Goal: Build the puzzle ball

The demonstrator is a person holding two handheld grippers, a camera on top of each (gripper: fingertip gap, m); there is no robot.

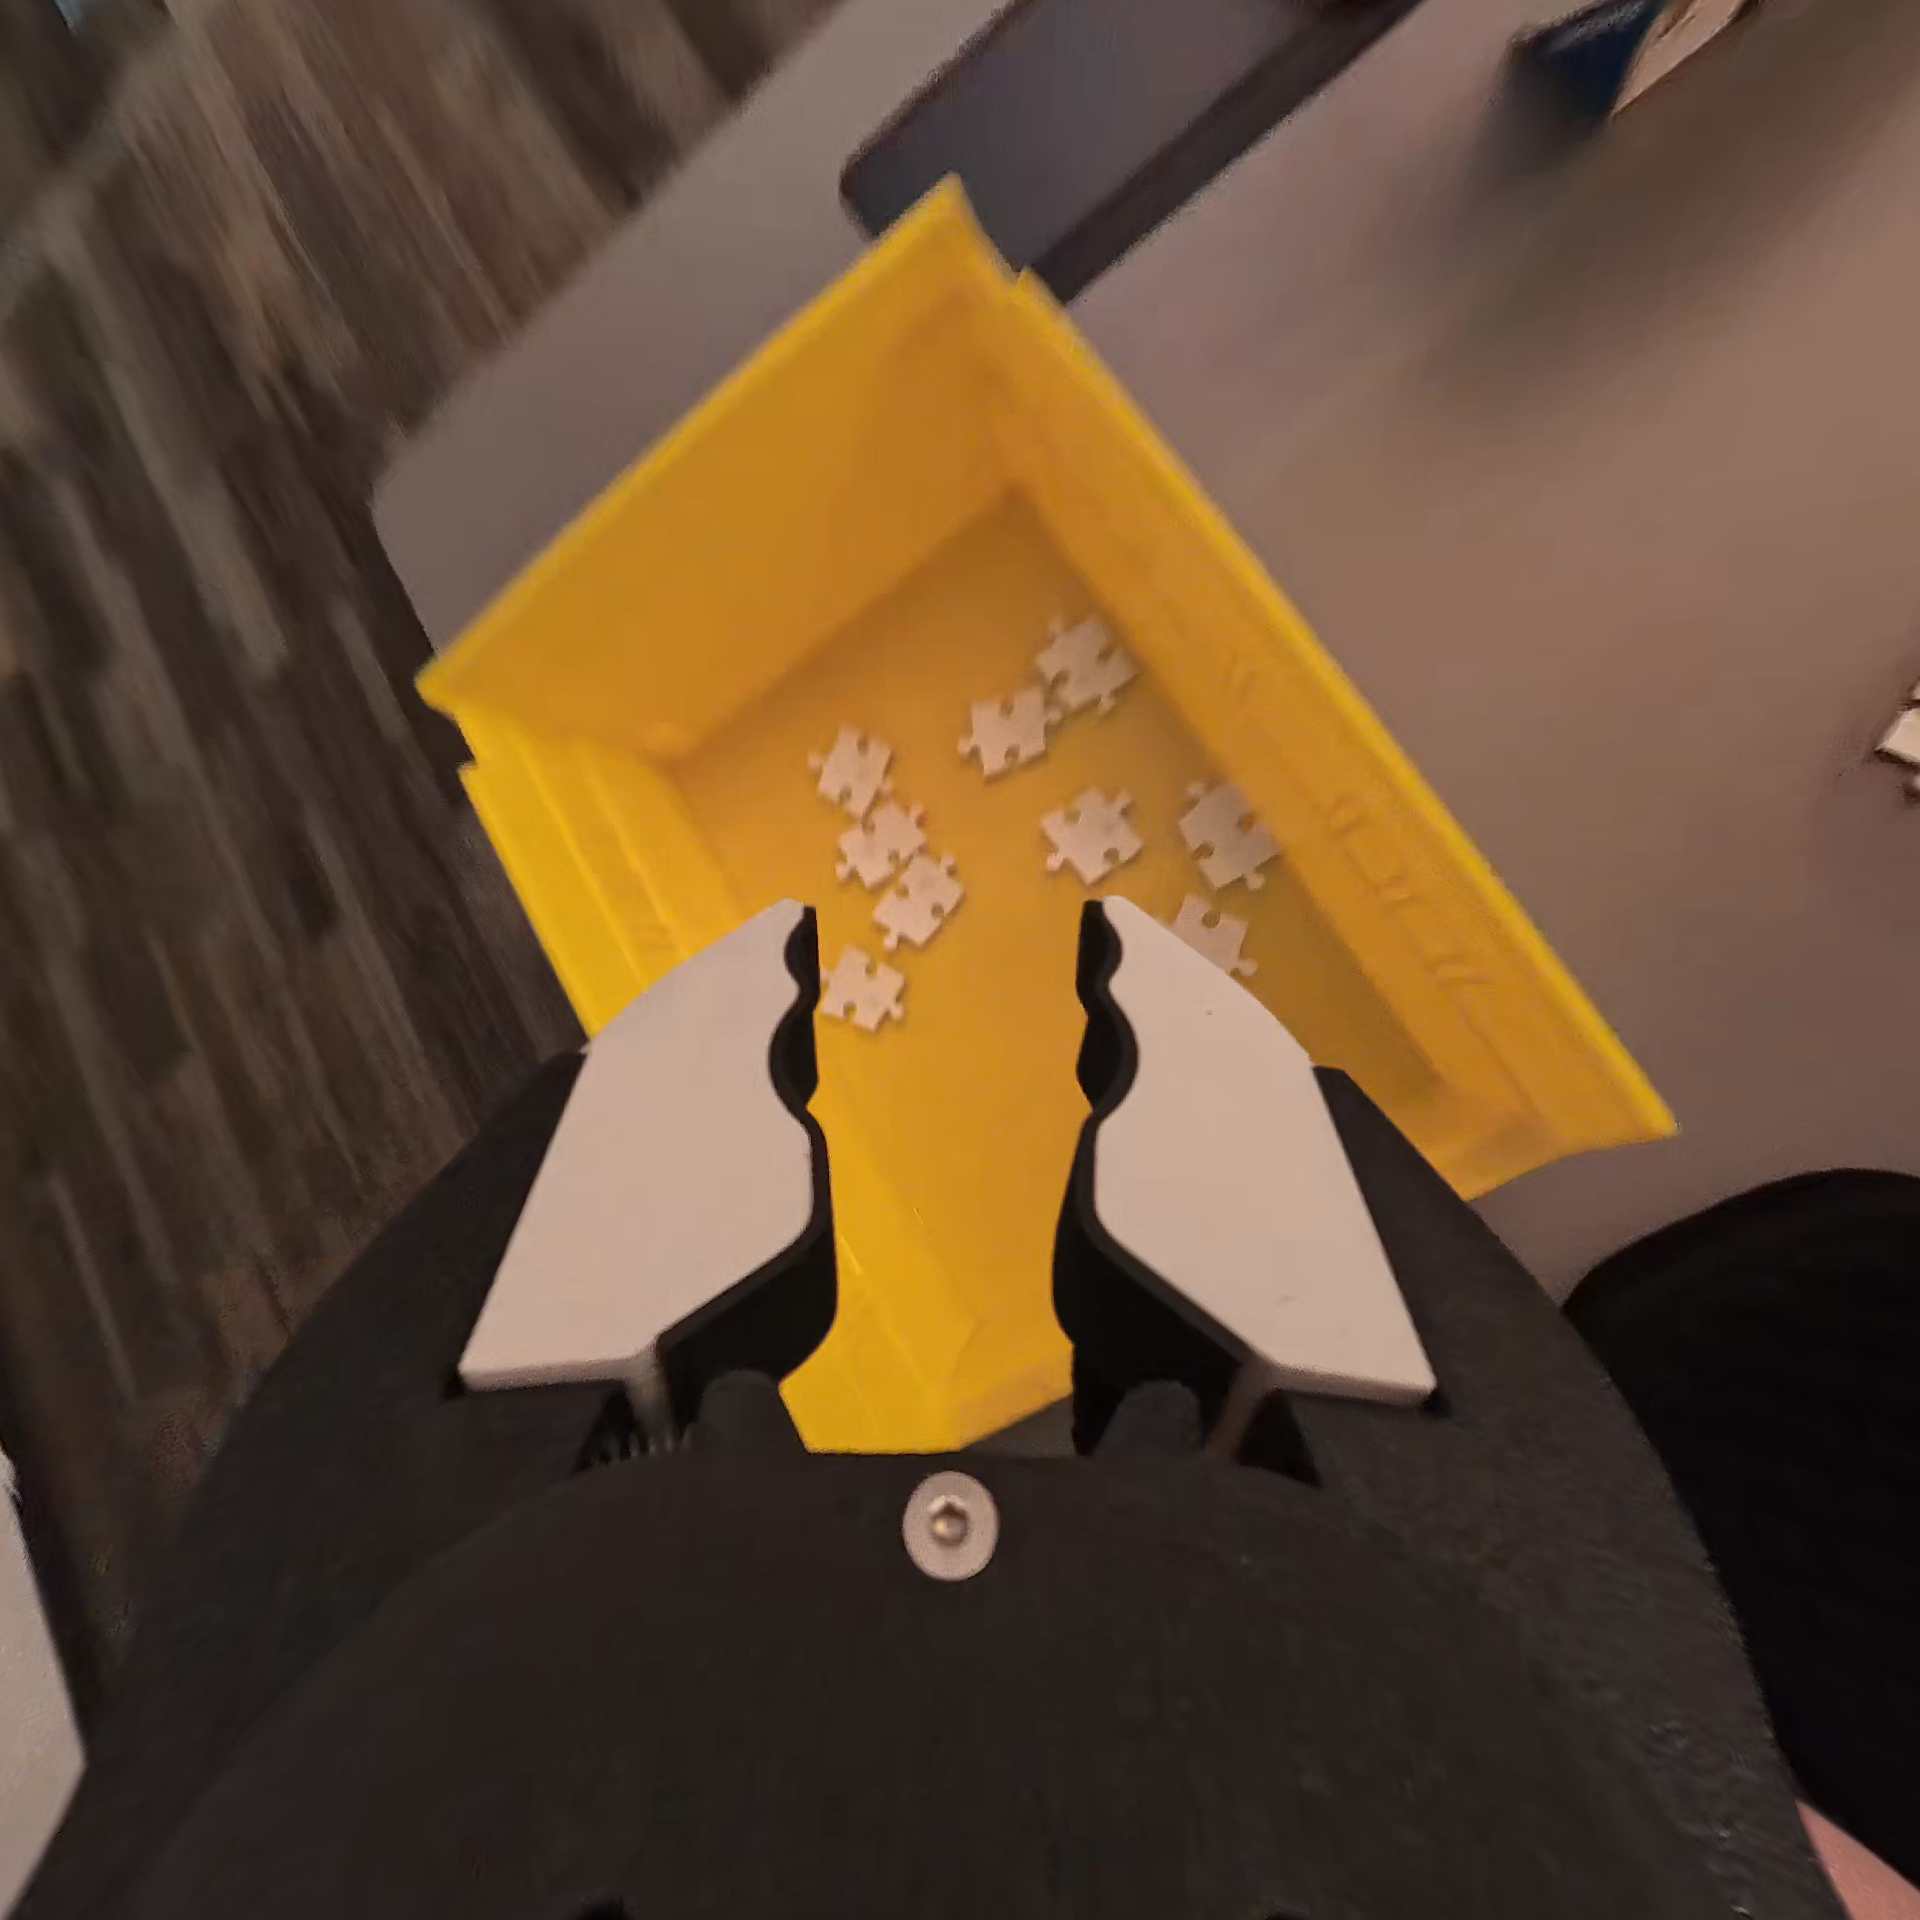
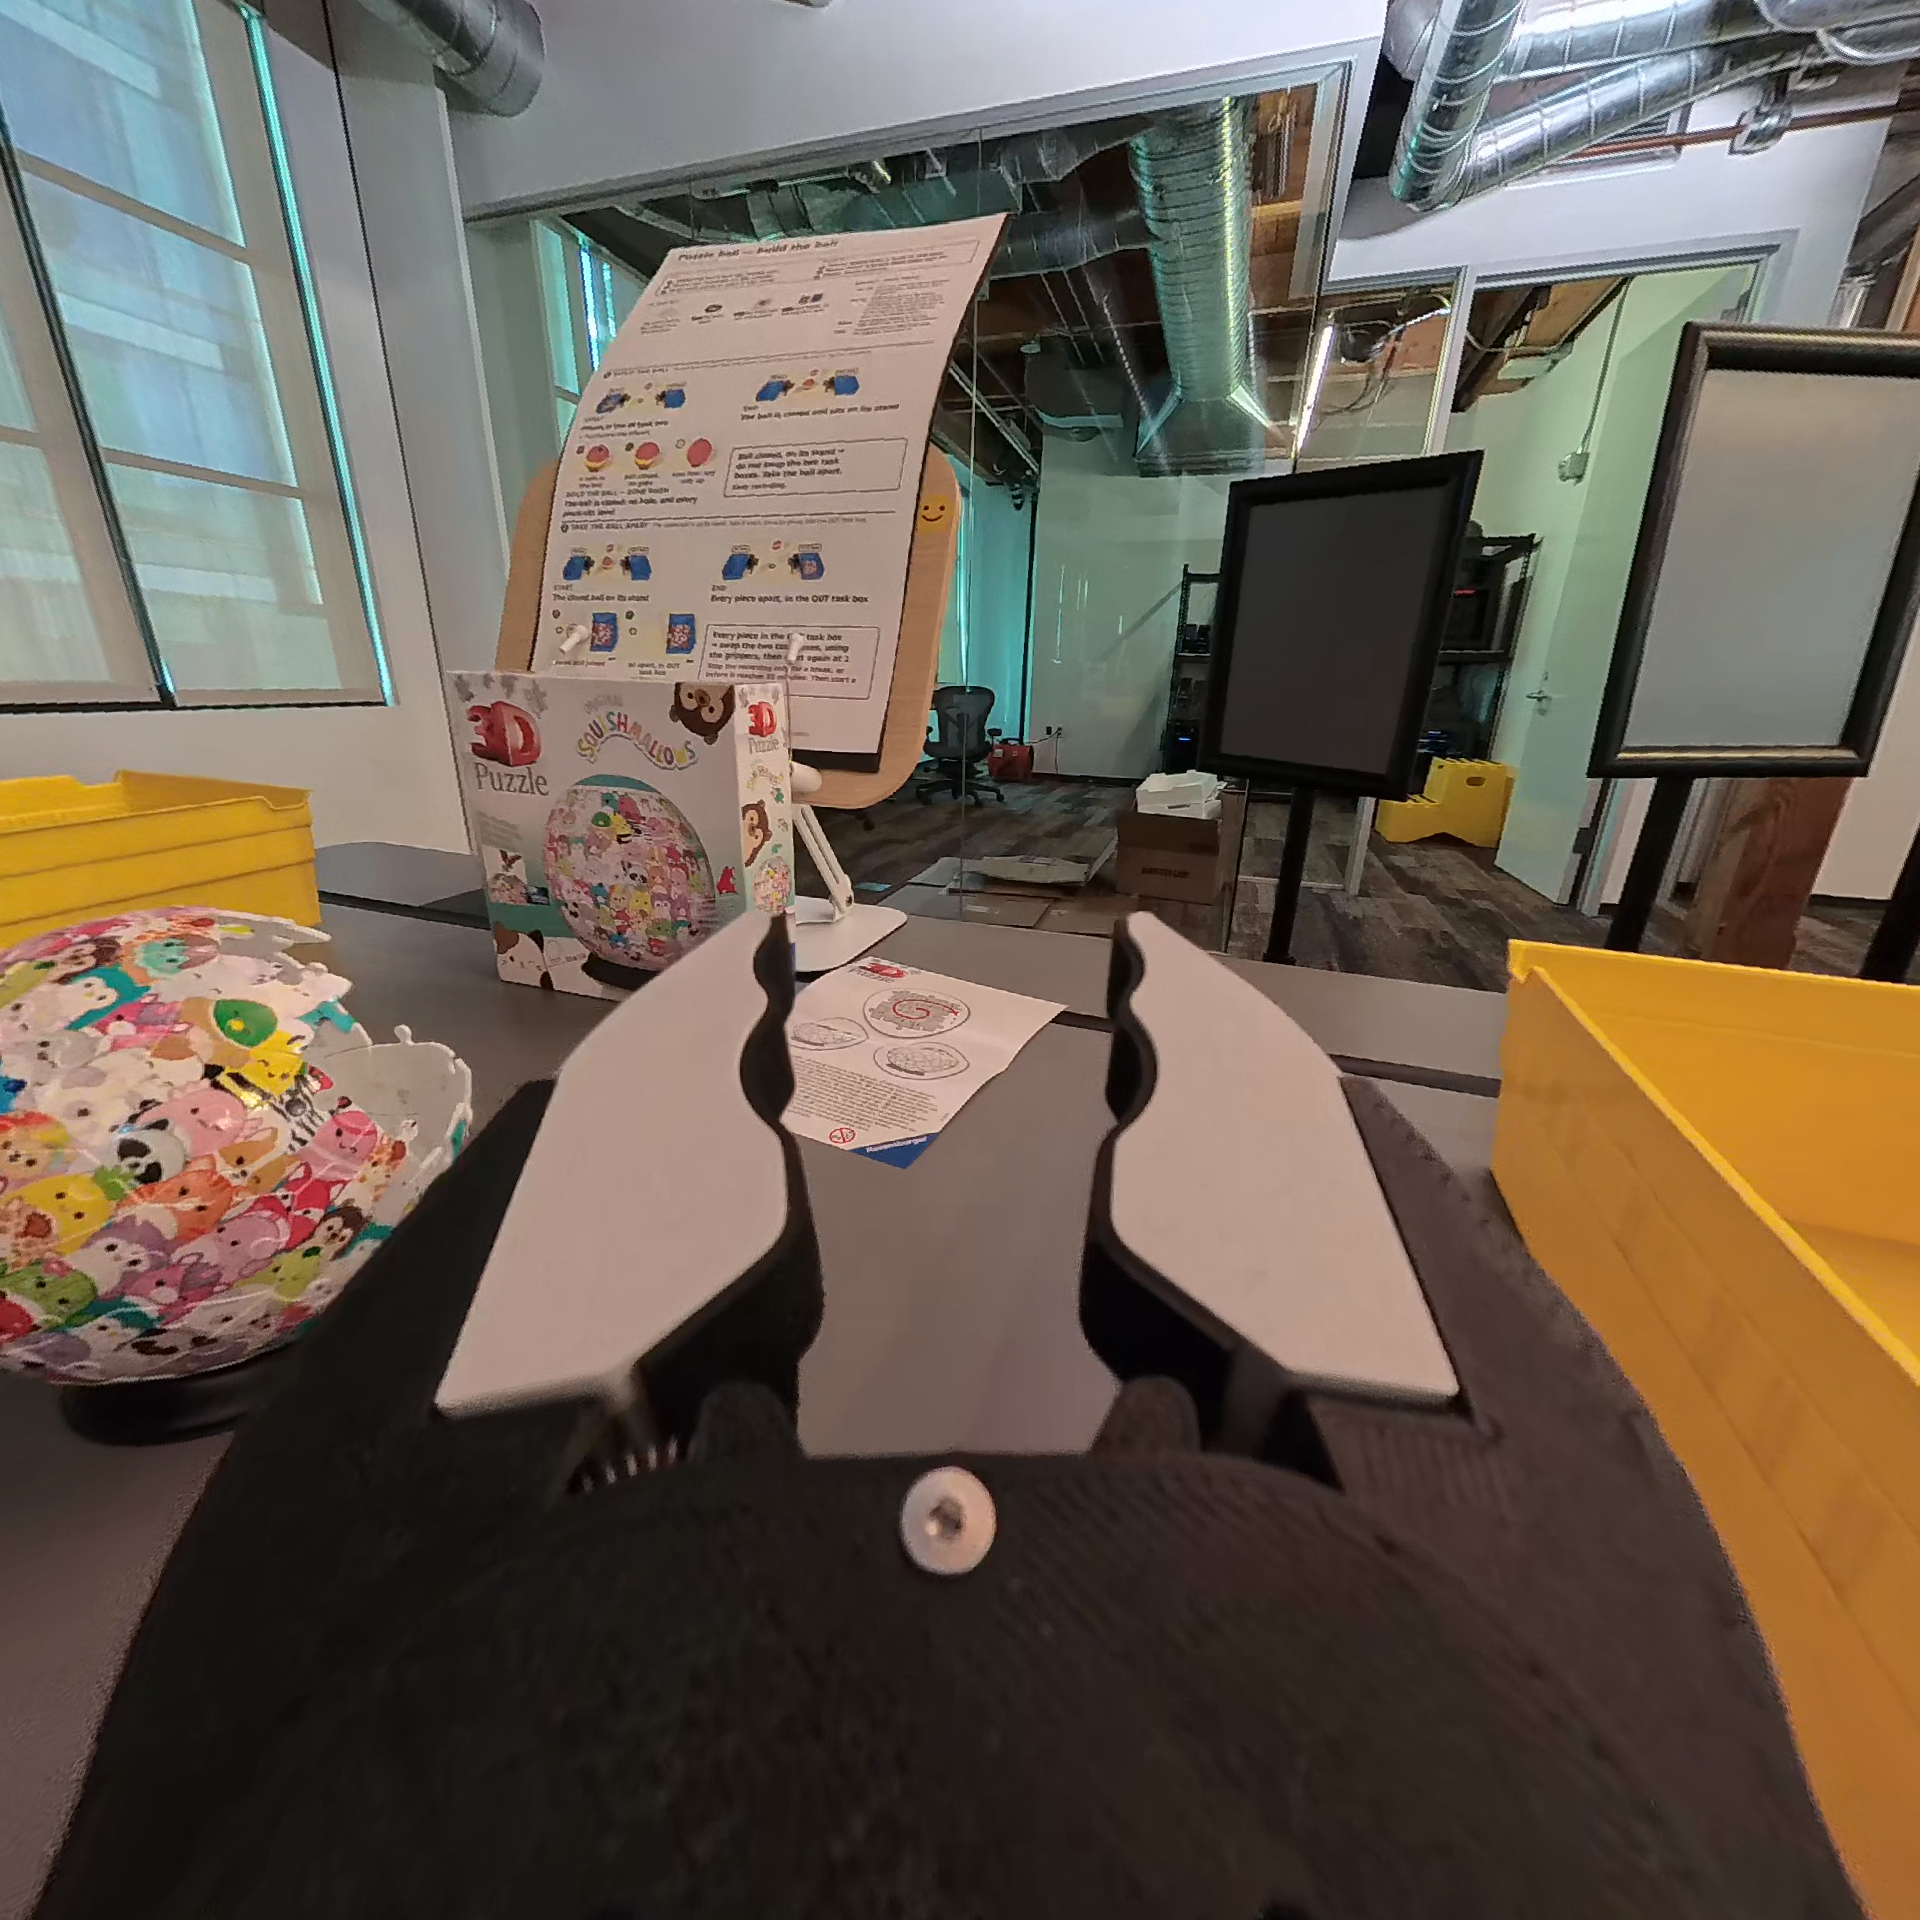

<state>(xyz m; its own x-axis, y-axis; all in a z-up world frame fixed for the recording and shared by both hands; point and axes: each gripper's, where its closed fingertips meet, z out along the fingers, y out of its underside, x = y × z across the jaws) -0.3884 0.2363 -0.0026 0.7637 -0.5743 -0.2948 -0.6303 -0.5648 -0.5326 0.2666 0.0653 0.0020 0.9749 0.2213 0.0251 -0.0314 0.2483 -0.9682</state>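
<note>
**Left hand-held gripper poised over the piece bin; ball waits on its stand**

The left hand-held gripper point(image 1: 945, 925) hangs above a yellow bin point(image 1: 727, 540) that sits at a corner of the grey worktop point(image 1: 1455, 499), its long side running along the worktop's edge. The jaws stand apart with nothing between them, released and aimed down at the loose puzzle pieces point(image 1: 1091, 831) scattered white side up on the bin floor. Keeping the pieces in a walled bin stops them sliding off the edge and gives the gripper one place to draw from. The picture is motion-blurred, so which piece is the target cannot be told, though the one nearest the left fingertip point(image 1: 862, 987) seems likeliest.

The right hand-held gripper point(image 2: 940, 956) is also released and empty, held low and level over the middle of the worktop point(image 2: 935, 1299). The puzzle ball point(image 2: 177, 1143), partly built with a ragged open rim at its upper right, rests on a dark stand point(image 2: 156, 1403) toward the left edge; the stand keeps the opening presented upward for the next piece. A second yellow bin point(image 2: 1662, 1195) lies at the right edge. Beyond, near the far edge, stand the puzzle box point(image 2: 613, 831), a folded leaflet point(image 2: 904, 1060) lying flat, and an instruction sheet point(image 2: 769, 468) propped upright on a holder where it can be read during work.
</note>
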